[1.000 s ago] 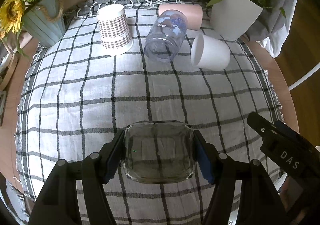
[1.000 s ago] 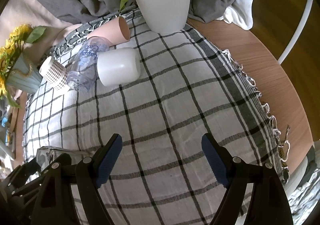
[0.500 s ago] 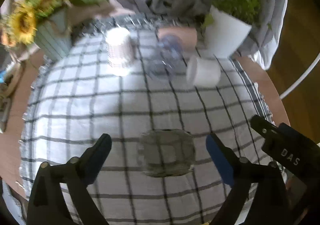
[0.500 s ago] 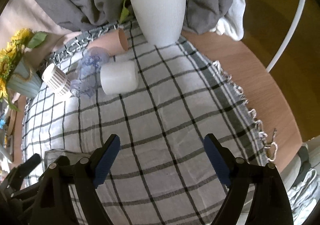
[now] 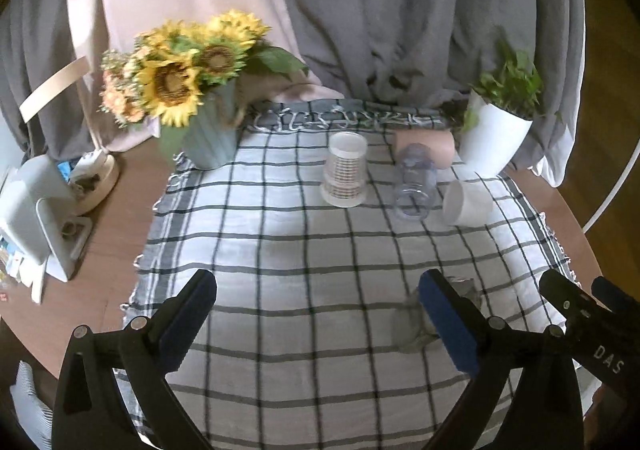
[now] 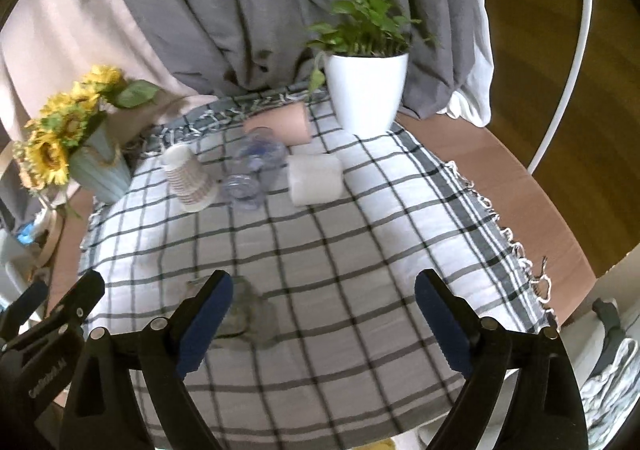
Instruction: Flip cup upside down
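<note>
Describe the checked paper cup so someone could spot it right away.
On the black-and-white checked tablecloth, look at the far row of cups. The brown-checked white paper cup is leftmost, nearest the sunflower vase. It alone stands, mouth down; its neighbours lie sideways.

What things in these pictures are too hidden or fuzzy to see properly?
- Glass cup: left wrist view, blurred and partly behind the left gripper finger; which way up it sits cannot be told.
- Same cup: right wrist view, partly behind the right gripper finger, also blurred.
- Clear bottle: print too small to read.
- Items on the table's left edge: cut off by the fisheye rim.
</note>
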Demonstrator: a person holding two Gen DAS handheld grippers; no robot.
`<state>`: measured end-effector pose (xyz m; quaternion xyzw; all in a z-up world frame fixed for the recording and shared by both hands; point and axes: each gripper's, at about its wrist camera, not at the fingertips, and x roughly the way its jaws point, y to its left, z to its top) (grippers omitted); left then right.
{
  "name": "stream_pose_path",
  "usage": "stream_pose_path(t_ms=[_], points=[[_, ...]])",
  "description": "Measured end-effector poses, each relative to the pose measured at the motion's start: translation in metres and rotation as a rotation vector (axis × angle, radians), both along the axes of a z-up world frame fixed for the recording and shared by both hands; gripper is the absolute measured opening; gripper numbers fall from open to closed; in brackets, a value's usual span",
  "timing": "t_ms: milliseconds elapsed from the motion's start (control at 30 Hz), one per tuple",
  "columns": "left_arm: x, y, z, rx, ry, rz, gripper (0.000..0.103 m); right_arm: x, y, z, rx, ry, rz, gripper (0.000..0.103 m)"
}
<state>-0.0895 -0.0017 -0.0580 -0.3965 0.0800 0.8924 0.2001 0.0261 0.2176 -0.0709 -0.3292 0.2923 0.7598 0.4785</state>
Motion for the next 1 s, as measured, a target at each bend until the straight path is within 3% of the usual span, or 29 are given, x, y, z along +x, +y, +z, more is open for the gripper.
stream_pose_path(t_ms=[400,733,1000], points=[[0.027,-0.036,0.016,0.047,0.037,0.059,0.103,-0.006,-0.050,0.033,0.121,0.040,0.088,0.093],[0.071,-0.035,0.034,0.061,0.103,0.108,0.103,0.021,-0.067,0.044,0.153,0.067,0.149,0.095],[0.100,-0.024,0.040,0.056,0.134,0.075,0.103,0.042,-0.071,0.046,0.166,0.079,0.190,0.095]])
